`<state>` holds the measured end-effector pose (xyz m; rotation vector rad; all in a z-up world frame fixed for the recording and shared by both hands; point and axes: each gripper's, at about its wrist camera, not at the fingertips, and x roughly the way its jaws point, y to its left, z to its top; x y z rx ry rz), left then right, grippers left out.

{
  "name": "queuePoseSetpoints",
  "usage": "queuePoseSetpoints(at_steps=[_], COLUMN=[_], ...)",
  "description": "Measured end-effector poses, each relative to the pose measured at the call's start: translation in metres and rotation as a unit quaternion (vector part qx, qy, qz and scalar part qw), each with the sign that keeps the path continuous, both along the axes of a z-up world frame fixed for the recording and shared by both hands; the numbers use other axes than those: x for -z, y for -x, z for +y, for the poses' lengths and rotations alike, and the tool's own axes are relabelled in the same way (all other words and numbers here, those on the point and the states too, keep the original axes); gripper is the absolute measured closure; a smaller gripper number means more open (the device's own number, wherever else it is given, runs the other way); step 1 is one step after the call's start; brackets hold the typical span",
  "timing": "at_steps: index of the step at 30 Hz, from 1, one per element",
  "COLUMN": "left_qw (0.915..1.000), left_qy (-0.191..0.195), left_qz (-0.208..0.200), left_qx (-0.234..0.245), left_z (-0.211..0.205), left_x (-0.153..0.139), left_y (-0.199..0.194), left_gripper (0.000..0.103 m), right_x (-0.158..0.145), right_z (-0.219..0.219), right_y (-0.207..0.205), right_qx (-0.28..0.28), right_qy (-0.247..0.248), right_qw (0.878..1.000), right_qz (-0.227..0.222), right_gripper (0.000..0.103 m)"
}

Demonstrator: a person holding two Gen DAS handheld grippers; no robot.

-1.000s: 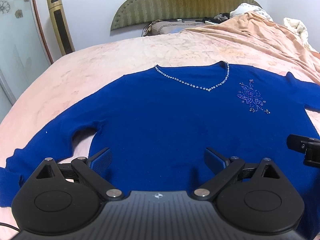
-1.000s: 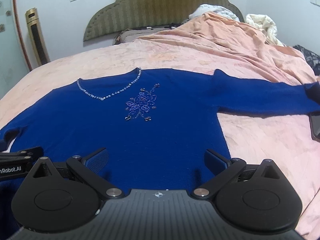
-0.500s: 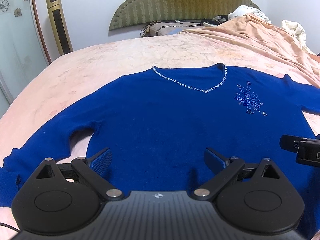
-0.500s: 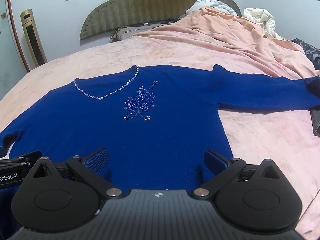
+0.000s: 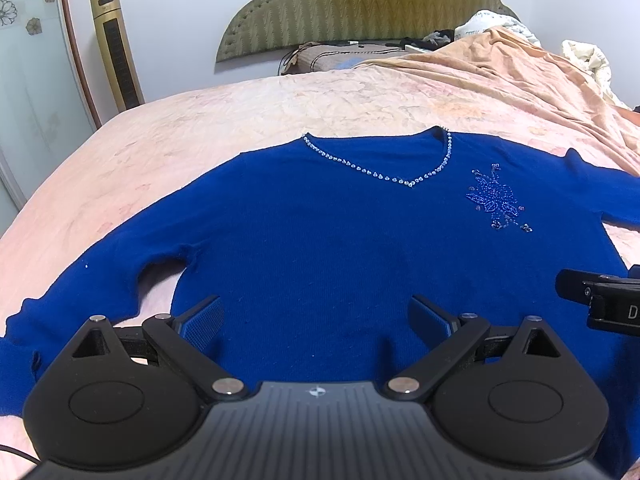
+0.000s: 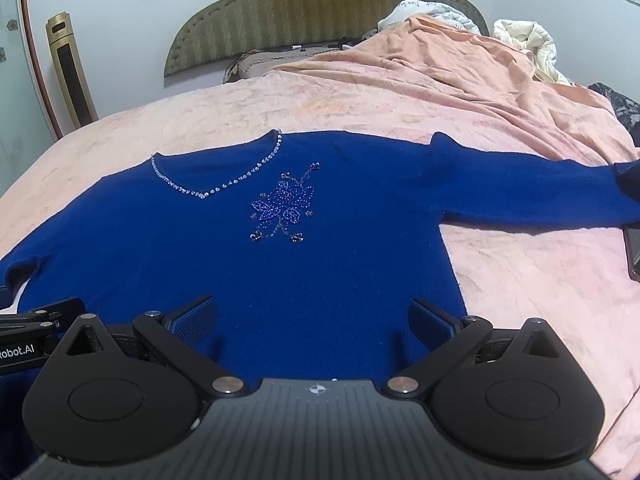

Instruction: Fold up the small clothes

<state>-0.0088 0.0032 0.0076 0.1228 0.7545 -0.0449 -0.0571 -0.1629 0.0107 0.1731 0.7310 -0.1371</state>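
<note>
— What are your tongs doing right now?

— My left gripper [image 5: 316, 322] and my right gripper [image 6: 314, 320] both stand spread wide, holding nothing, low over the hem of the blue sweater [image 5: 340, 240].

— Anything different from a second ago?

— Hardly — both have drifted back a touch and the neckline [image 6: 216, 184] sits slightly farther off. The sweater itself has not moved.

— Where does it lie?

— Flat and face up in the middle of the bed [image 5: 280, 104], hem toward the foot edge where I stand, one sleeve [image 6: 540, 196] stretched toward the right edge, the other sleeve [image 5: 100, 280] toward the left.

— So folding?

— Not begun, I judge — a sleeve comes first.
</note>
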Motion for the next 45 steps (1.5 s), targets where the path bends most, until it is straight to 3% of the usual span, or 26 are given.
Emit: queuePoseSetpoints(at_steps=[26,32,36,39,43,45], left_qw=[1.0000,0.9998,0.9996,0.9994,0.9988,0.9985], left_qy=[0.000,-0.006,-0.011,-0.011,-0.017,-0.023], left_qz=[0.008,0.006,0.003,0.007,0.017,0.019], left_qx=[0.006,0.016,0.027,0.032,0.042,0.045], left_z=[-0.008,-0.016,-0.024,-0.029,-0.036,-0.038], left_x=[0.002,0.000,-0.001,0.001,0.006,0.009], left_y=[-0.003,-0.007,-0.011,-0.016,-0.023,-0.027], left_gripper=[0.004,0.004,0.004,0.004,0.004,0.004], right_x=[0.000,-0.004,-0.007,-0.004,0.008,0.001], right_z=[-0.009,-0.022,-0.052,-0.099,-0.184,-0.221], right_y=[0.001,0.004,0.007,0.011,0.021,0.026], right_qx=[-0.005,-0.007,0.012,0.069,0.166,0.213], right_qy=[-0.018,-0.028,-0.038,-0.076,-0.190,-0.164], right_qw=[1.000,0.999,0.997,0.992,0.963,0.956], right_qz=[-0.011,-0.037,-0.065,-0.078,-0.092,-0.116], right_gripper=[0.000,0.000,0.000,0.000,0.000,0.000])
